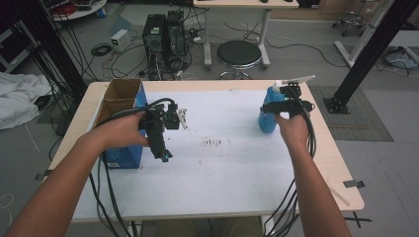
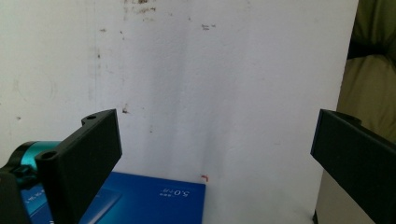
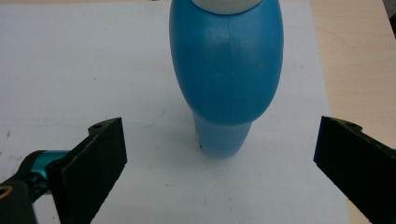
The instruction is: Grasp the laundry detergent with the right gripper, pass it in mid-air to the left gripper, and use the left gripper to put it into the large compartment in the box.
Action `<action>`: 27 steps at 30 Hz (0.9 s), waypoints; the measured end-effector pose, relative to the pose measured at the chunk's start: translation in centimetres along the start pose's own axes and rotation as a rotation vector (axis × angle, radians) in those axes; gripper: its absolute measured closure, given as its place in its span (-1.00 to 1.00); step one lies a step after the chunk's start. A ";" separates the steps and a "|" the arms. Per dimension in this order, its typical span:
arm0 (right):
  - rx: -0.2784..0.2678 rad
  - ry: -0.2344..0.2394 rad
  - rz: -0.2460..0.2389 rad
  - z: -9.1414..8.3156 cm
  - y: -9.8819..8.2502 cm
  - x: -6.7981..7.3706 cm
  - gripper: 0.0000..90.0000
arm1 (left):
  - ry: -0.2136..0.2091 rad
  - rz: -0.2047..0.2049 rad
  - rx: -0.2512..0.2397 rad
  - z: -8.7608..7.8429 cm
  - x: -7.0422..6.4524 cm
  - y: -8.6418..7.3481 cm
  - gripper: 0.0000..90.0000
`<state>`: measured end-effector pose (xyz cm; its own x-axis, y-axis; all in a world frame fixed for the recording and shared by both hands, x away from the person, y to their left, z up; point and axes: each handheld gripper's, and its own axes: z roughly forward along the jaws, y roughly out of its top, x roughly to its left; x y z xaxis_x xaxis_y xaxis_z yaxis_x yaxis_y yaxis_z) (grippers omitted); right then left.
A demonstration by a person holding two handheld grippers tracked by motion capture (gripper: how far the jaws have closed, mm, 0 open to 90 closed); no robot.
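- Holding my right gripper point(image 3: 219, 158) just short of the blue bottle point(image 3: 226, 70), I see its jaws spread wide, one on each side of the bottle's narrow base, touching nothing.
- From the high view, the blue bottle point(image 1: 269, 111) stands upright on the white sheet point(image 1: 217, 163) near the far right corner of the table point(image 1: 341, 163), with a white cap on top; my right gripper point(image 1: 286, 104) hangs right beside it, partly covering it.
- My left gripper point(image 1: 165, 155) is held above the left part of the sheet, pointing downward and toward me; its jaws are also spread apart and hold nothing, as the left gripper view point(image 2: 212, 154) shows against the white sheet.
- A blue box point(image 2: 154, 198) lies under the left gripper, at the sheet's edge; in the high view the same blue box point(image 1: 123, 158) sits at the table's left, its open cardboard top point(image 1: 121, 96) facing up.
- Small brown specks point(image 1: 212, 143) mark the middle of the sheet, well apart from both grippers.
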<state>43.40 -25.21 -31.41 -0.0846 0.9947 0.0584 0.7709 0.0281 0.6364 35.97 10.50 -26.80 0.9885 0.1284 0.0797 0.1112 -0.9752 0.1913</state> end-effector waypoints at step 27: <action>-0.209 0.015 0.014 2.8 -3.4 0.1 -0.97 | -0.009 -0.011 -0.008 0.4 0.6 -0.4 -0.96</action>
<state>42.59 -24.97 -35.73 -0.0853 0.9932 0.0794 0.6242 -0.0088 0.7812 36.55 10.89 -27.21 0.9881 0.1373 0.0689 0.1212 -0.9723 0.2000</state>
